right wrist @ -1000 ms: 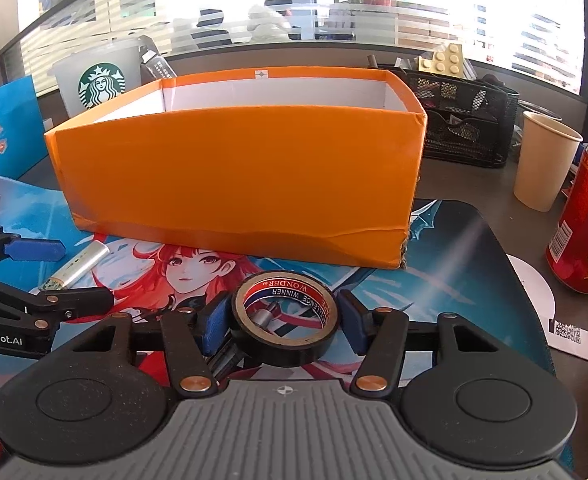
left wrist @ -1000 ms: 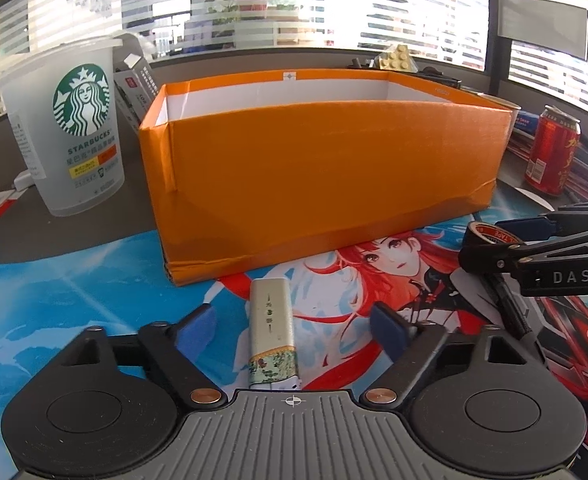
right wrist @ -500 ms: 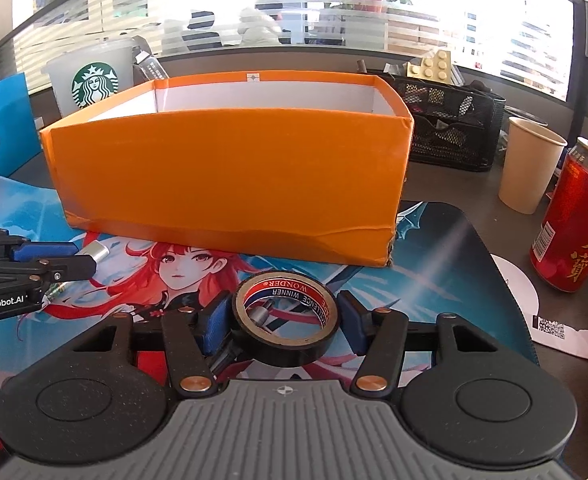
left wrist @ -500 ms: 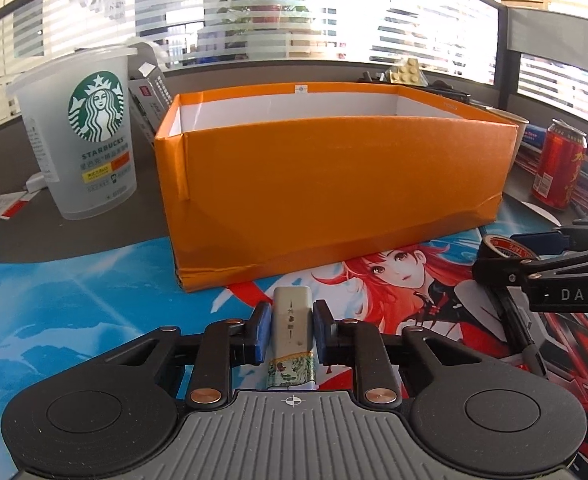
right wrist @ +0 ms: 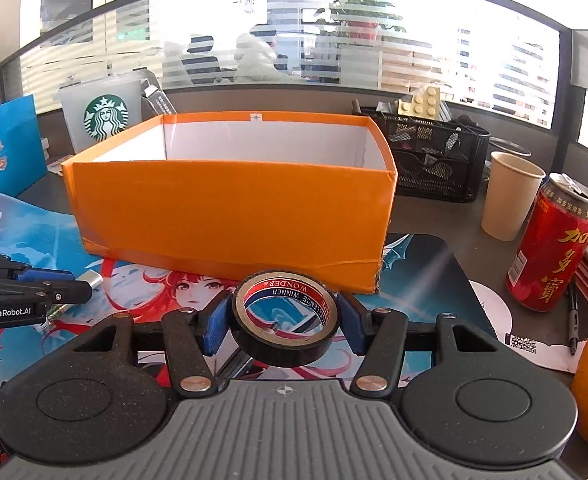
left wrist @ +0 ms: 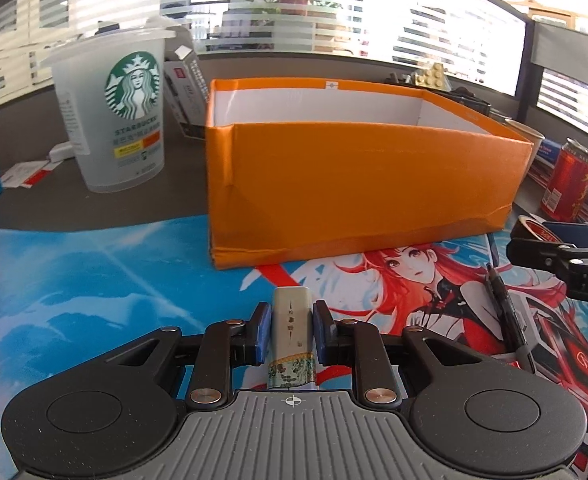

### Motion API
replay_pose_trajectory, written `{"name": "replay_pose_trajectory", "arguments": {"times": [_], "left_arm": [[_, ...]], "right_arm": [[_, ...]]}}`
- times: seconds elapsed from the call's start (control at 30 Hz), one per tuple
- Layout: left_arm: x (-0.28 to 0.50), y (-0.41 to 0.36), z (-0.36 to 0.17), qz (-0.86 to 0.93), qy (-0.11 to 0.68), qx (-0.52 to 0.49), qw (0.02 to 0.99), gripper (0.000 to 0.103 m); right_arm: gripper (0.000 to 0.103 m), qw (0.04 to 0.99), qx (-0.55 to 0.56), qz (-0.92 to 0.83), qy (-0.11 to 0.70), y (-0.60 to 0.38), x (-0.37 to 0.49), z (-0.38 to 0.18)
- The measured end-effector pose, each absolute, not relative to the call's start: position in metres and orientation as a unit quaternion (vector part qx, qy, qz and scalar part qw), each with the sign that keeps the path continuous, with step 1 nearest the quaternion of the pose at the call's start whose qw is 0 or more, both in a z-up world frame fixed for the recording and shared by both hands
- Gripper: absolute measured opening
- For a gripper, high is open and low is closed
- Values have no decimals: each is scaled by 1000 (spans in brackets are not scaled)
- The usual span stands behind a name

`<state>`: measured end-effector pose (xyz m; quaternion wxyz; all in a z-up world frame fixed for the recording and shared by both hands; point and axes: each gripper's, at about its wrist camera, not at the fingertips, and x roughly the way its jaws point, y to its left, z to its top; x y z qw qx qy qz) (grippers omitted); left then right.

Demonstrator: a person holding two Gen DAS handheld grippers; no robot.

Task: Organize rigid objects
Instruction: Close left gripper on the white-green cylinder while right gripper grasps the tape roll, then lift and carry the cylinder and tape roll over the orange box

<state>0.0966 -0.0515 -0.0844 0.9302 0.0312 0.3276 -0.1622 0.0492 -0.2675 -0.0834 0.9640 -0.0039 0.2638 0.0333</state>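
Left hand-held gripper (left wrist: 292, 336) clamps a small box (left wrist: 292, 322), near end hidden; right hand-held gripper (right wrist: 283, 318) clamps tape roll (right wrist: 285, 316).

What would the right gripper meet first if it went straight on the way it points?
Probably the near orange wall of the box. The right gripper, shut on the tape roll, aims at it from below the rim; only mat lies between, though depth is unclear.

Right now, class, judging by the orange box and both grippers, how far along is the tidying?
Done: nothing visibly; what shows of the orange box inside is bare white wall, though its floor is hidden. In hand: the left gripper is shut on the small white tube, and the right gripper is shut on the black tape roll. Left: both go into the box, then likely the black pen on the mat.
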Motion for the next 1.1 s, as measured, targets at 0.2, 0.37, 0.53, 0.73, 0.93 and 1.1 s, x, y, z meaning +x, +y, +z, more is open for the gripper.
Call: {"name": "replay_pose_trajectory", "arguments": {"times": [0.2, 0.37, 0.53, 0.73, 0.93, 1.1], "left_arm": [[88, -46, -77, -155, 321, 28, 934, 20], [81, -44, -70, -155, 312, 24, 937, 20], [73, -36, -63, -159, 305, 11, 939, 20], [65, -26, -54, -158, 296, -2, 942, 20], [56, -20, -41, -160, 281, -7, 946, 20], [49, -18, -32, -164, 267, -12, 950, 20]], "right_arm": [[54, 966, -7, 35, 255, -262, 38, -78], [54, 968, -6, 36, 248, -259, 30, -74], [54, 970, -7, 38, 241, -255, 23, -70], [54, 971, -8, 42, 235, -250, 16, -66], [54, 973, -11, 46, 228, -244, 10, -62], [54, 974, -13, 49, 222, -240, 5, -58]]}}
